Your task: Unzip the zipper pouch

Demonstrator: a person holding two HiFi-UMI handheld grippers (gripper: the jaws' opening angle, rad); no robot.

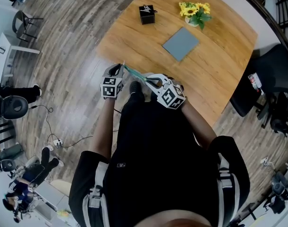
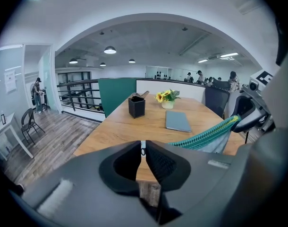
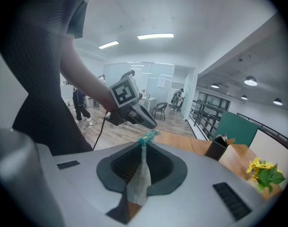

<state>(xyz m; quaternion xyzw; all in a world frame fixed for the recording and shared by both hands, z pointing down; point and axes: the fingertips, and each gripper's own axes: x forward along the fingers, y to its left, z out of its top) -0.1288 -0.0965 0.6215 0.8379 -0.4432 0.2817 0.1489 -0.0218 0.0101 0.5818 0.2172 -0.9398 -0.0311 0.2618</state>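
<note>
A teal-edged zipper pouch (image 1: 136, 74) is stretched in the air between my two grippers, just off the near edge of the wooden table (image 1: 219, 74). My left gripper (image 1: 118, 72) has its jaws nearly together on the small metal zipper pull (image 2: 143, 150). From there the pouch's teal zipper edge (image 2: 205, 135) runs off right toward my right gripper (image 2: 245, 119). In the right gripper view, my right gripper (image 3: 143, 148) is shut on the pouch's pale fabric (image 3: 138, 183). The pouch's teal end (image 3: 148, 136) meets the tip of my left gripper (image 3: 152, 124).
On the table stand a black pen holder (image 1: 147, 14), a pot of yellow flowers (image 1: 195, 12) and a flat grey notebook (image 1: 181, 43). A black chair (image 1: 271, 74) stands at the table's right side. Cables lie on the wooden floor (image 1: 63, 79) to the left.
</note>
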